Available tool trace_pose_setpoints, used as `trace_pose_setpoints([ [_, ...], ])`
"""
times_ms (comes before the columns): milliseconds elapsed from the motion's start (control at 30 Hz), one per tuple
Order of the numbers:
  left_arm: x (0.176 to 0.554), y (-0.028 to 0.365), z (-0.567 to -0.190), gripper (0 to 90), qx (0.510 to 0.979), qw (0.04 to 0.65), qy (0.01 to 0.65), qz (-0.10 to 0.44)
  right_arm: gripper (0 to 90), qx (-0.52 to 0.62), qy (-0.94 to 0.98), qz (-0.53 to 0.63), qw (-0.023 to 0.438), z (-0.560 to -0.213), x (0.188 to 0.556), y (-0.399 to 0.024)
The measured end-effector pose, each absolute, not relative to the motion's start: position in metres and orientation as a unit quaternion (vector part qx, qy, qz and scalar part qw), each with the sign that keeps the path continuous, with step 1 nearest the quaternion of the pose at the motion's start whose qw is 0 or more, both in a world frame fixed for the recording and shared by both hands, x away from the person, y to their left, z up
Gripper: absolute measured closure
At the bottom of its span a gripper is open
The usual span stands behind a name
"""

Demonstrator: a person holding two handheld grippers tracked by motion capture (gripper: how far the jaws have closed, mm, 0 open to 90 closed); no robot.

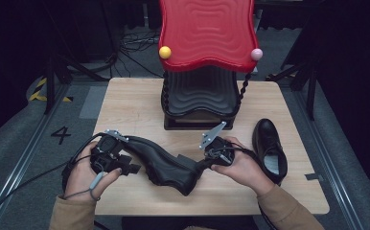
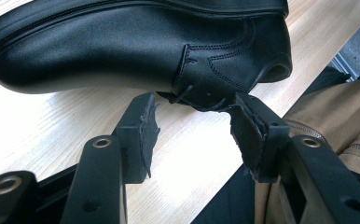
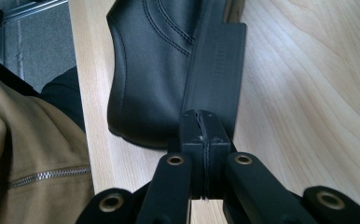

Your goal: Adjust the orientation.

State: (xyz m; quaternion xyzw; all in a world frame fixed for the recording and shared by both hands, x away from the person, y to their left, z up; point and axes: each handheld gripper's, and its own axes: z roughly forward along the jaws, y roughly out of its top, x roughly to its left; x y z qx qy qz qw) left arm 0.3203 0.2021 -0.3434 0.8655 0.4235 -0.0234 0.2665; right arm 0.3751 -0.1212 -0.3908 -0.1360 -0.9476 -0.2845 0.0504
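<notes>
Your left gripper (image 2: 192, 128) is apart by the shoe (image 1: 161, 163); your right gripper (image 3: 207, 140) is together. The wood table (image 1: 130, 105) fills the middle, dark room behind.

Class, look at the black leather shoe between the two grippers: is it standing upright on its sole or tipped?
Tipped: the black leather shoe lies on its side, sole edge facing outward.
</notes>
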Motion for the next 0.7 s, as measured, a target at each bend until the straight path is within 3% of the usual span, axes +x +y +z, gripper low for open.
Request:
trace_pose_setpoints([
  [700, 0.3194, 0.2019, -0.3423, 50.0, 0.866, 0.265, 0.424, -0.021, 90.0, -0.145, -0.947, -0.280, 0.067, -0.3969, 0.3838, -0.1152],
])
